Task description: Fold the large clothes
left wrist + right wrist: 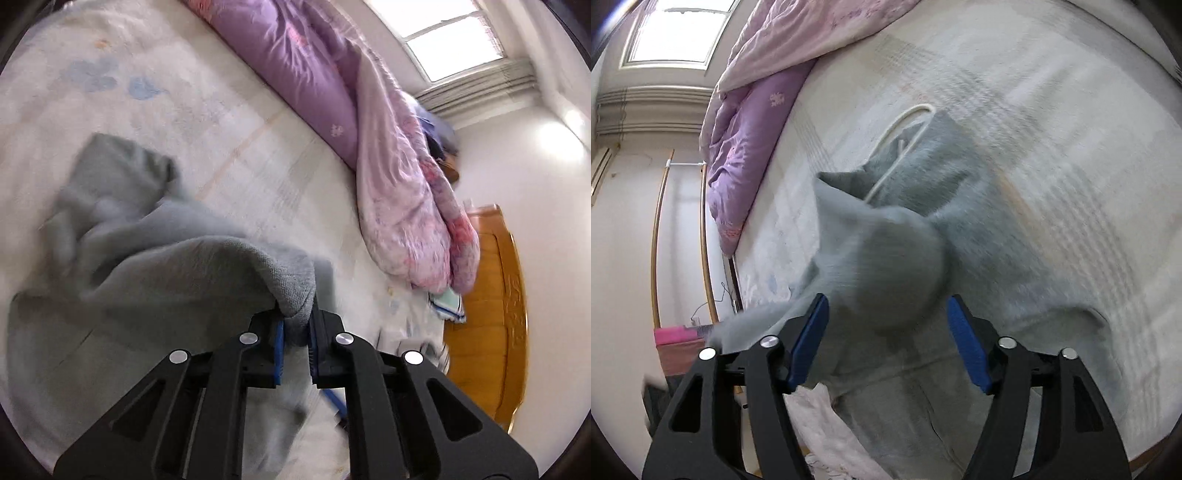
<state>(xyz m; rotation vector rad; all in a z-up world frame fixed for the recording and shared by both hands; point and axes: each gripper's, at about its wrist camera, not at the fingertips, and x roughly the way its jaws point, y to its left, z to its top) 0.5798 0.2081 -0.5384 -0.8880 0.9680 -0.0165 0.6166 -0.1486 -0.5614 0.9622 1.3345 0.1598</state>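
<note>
Between the blue pads of the left gripper point(295, 325), a thick fold of the grey garment point(155, 280) is being pinched, jaws nearly together, cloth bulging above the tips and draping away to the left over the pale bed sheet point(229, 122). Right gripper point(888, 332) is hovering with jaws spread wide, gripping nothing; a rounded hump of the same grey garment point(901, 273) is sitting between the fingers without visibly touching either pad. Both views are tilting sharply; motion blur is smearing the cloth. Beyond the hump, a white drawstring point(905, 118) is looping out of the garment's far opening. Farther back, a purple floral quilt point(317, 74) is lying bunched along the bed edge, with a wooden headboard point(487, 317) and bright window point(443, 40) behind. No legible writing is showing.
</note>
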